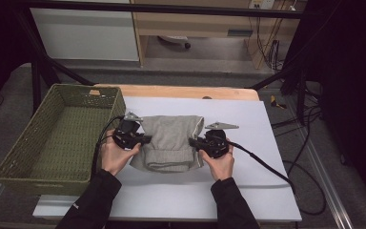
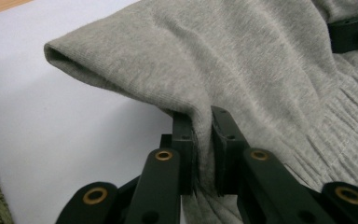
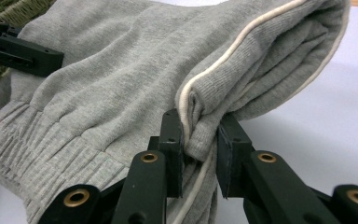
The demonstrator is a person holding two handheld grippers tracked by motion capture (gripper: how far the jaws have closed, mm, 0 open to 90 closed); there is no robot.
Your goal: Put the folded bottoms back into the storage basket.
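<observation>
Both grippers are clamped on the folded grey sweatpants (image 1: 171, 140) on the counter (image 1: 228, 191): left gripper (image 2: 204, 149) pinching the left edge, right gripper (image 3: 200, 149) the piped right edge. Soft, light and floppy, the garment will likely sag between grips, so opposite folded edges suit best.

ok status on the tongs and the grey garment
Left tongs shut on grey garment. Right tongs shut on its opposite edge. Green basket alongside, nothing blocking.
</observation>
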